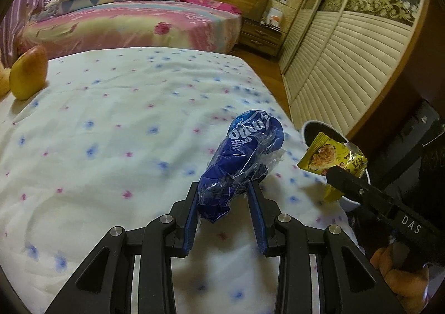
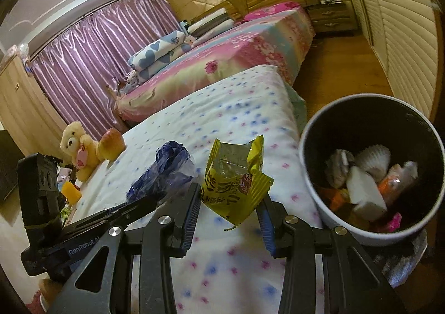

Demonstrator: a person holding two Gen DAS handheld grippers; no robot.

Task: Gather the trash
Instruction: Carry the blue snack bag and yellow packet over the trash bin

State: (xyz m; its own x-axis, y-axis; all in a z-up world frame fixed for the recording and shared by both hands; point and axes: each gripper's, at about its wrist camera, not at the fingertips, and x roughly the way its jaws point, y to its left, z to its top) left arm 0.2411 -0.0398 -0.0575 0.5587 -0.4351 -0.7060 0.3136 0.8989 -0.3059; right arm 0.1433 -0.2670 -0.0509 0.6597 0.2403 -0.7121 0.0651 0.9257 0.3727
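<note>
My left gripper point(image 1: 224, 191) is shut on a crumpled blue plastic wrapper point(image 1: 242, 158) and holds it above the white spotted bedspread point(image 1: 111, 124). My right gripper point(image 2: 229, 204) is shut on a torn yellow snack packet point(image 2: 233, 177), held just left of a white trash bin point(image 2: 372, 163) with a dark inside that holds several pieces of trash. In the left wrist view the yellow packet point(image 1: 331, 158) hangs over the bin's rim point(image 1: 319, 126), with the right gripper's finger point(image 1: 350, 183) clamped on it. The blue wrapper also shows in the right wrist view point(image 2: 164, 172).
A yellow teddy bear point(image 2: 79, 147) and an apple-like fruit point(image 2: 111, 144) sit at the bedspread's far left edge; the fruit shows in the left wrist view point(image 1: 27, 74). A pink floral bed point(image 1: 133, 24), a wooden nightstand point(image 1: 261, 32) and a louvred wardrobe point(image 1: 347, 58) stand beyond.
</note>
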